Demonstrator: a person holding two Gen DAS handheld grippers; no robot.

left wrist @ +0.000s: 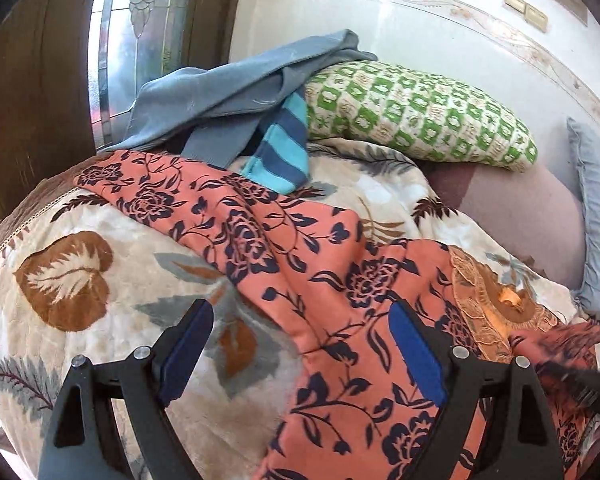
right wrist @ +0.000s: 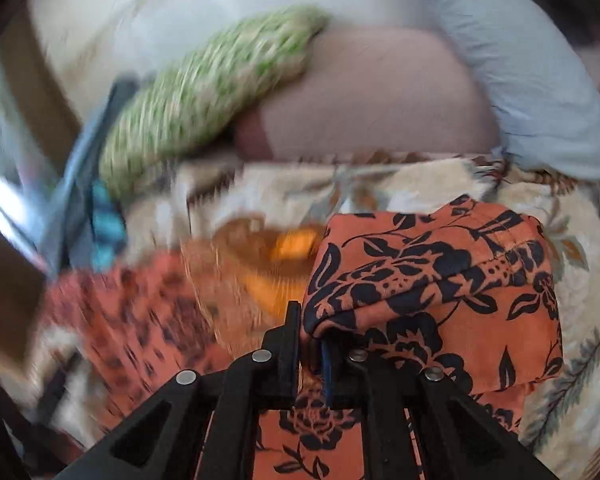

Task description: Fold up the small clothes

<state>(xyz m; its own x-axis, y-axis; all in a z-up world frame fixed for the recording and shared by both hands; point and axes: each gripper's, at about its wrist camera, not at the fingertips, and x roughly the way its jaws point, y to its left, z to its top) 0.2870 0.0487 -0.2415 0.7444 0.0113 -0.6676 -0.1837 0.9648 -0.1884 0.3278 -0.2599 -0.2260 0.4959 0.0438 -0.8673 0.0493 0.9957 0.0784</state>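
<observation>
- right hand-held gripper (right wrist: 314, 344): jaws pinched nearly closed on a bunched edge of the orange floral garment (right wrist: 432, 280); fabric drapes up and over the right jaw, so it is lifted by that edge, likely to carry it across for a fold. the background is motion-blurred.
- left hand-held gripper (left wrist: 300, 348): jaws wide apart, nothing between the pads, hovering over the same garment's (left wrist: 320, 280) lower part. my guess is it's lining up to take a second corner.
- garment lies spread diagonally across the leaf-print blanket (left wrist: 80, 280) on the bed, lace neckline patch (left wrist: 488, 300) facing up; fold not yet formed.
- further back: grey garment (left wrist: 228, 84) and blue striped piece (left wrist: 280, 148) in a heap, probably waiting their turn.
- farthest: green checked pillow (left wrist: 420, 112) and pale blue pillow (left wrist: 596, 216) by the wall, out of the work area.
</observation>
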